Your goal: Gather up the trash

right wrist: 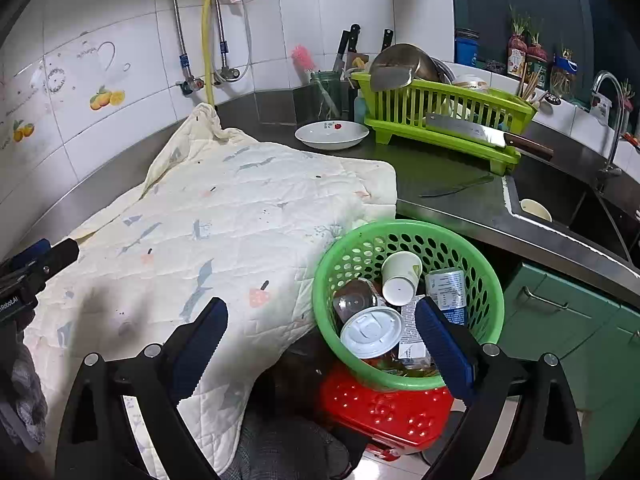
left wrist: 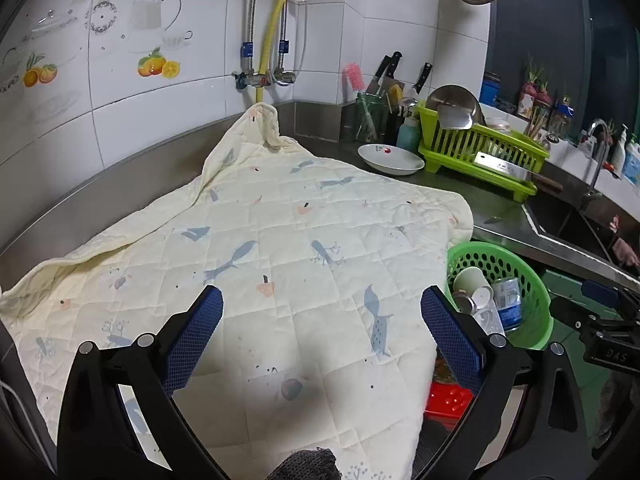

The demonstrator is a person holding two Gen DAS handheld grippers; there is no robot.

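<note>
Home kitchen — white tiled wall (right wrist: 120,128) left of the gripper, lime plastic dish rack (right wrist: 440,116) with knives ahead, steel sink (right wrist: 580,208) and curved chrome tap (right wrist: 612,120) ahead-right.

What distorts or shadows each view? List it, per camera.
Left wrist view: fisheye bends the white tiled wall; dark vignette at the corners; a soft grey shadow lies on the cream quilted cloth between the open left gripper. Right wrist view: the steel counter edge curves; dark shadow patches sit on the cloth's left; right gripper open.
</note>
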